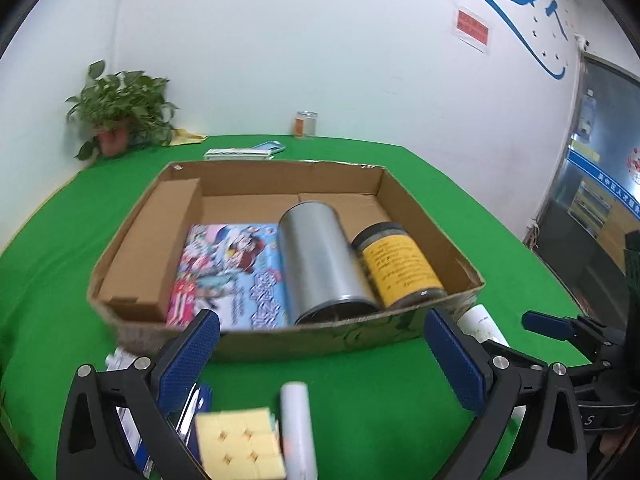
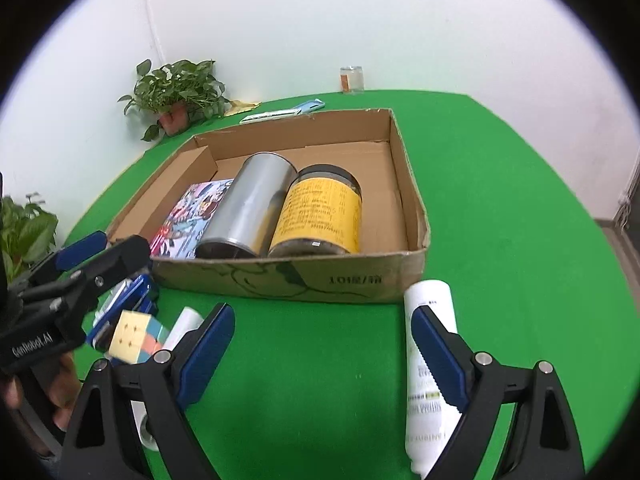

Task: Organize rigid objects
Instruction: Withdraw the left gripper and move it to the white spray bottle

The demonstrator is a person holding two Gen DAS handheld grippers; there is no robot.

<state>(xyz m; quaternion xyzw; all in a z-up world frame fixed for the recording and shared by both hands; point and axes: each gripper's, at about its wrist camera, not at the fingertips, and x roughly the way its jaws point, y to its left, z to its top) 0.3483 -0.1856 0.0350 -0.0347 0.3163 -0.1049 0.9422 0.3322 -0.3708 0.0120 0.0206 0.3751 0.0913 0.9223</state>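
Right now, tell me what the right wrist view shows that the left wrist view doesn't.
Only the right wrist view shows the full white tube lying beside the open right claw, and the printing on the cardboard box front. Only the left wrist view shows the red wall notice and the door. Both show the silver can, yellow-label jar, picture book, cube and open left claw.

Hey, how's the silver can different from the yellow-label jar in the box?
The silver can has a plain grey metal side; the jar carries a yellow label with print. The can looks longer and slimmer, the jar shorter and wider. The can lies next to the picture book; the jar lies on its other side, nearer the bare part of the box. Both lie on their sides, touching.
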